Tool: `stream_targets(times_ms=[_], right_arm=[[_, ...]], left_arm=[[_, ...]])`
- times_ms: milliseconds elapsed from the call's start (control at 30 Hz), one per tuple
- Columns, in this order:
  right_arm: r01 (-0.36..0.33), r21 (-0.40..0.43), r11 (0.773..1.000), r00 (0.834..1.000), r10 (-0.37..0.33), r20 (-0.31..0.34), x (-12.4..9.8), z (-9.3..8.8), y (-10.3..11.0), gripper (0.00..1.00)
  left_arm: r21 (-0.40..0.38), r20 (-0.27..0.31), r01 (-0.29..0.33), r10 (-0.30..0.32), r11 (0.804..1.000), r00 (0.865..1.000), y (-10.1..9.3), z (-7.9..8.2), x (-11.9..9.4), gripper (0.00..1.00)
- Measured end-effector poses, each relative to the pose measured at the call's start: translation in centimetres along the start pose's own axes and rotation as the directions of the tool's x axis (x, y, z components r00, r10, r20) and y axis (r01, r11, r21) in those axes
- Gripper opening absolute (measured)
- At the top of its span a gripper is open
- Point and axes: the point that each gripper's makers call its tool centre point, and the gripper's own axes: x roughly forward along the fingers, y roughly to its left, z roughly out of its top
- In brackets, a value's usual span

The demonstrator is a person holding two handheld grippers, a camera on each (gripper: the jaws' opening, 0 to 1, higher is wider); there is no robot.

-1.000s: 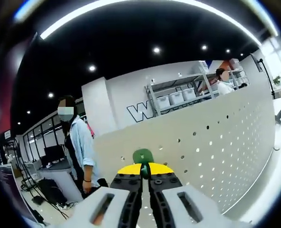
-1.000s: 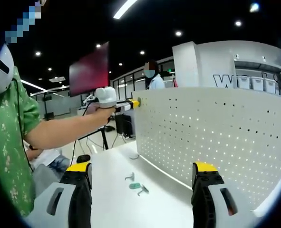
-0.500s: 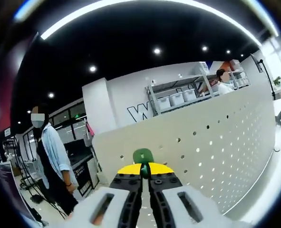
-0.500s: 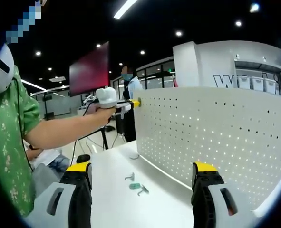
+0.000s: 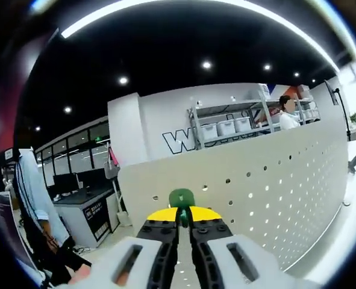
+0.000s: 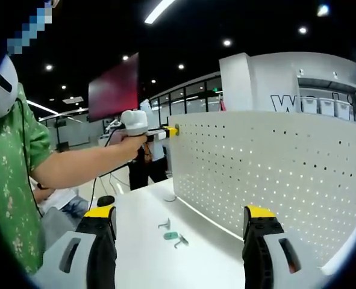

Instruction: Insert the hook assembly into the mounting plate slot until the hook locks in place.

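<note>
One green hook point(image 5: 181, 197) pinched in left tool point(image 5: 184, 215), pointing forward beside pegboard point(image 5: 286, 192); right tool point(image 6: 181, 220) spread.

A large dark-outlined "W" point(image 5: 176, 141) stands on the white back wall point(image 5: 165, 120), the rest of the word hidden by shelving; the right gripper view shows it as "W" plus unclear letters. Nothing else is legible.
</note>
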Motion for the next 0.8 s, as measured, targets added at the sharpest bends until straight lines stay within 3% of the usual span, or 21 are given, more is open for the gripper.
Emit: stream_targets(times_ms=[367,800], right_arm=[[-0.001,-0.002,1.0,1.0,0.001,0.0,0.02,0.03,0.13,0.89],[-0.004,-0.002,1.0,1.0,0.004,0.002,0.05,0.12,0.28,0.88]], left_arm=[[-0.024,0.02,0.021,-0.021,0.999,1.0,-0.67,0.34,-0.18,0.17],[-0.032,0.03,0.025,-0.024,0.999,0.999,-0.73,0.57,-0.64,0.21]])
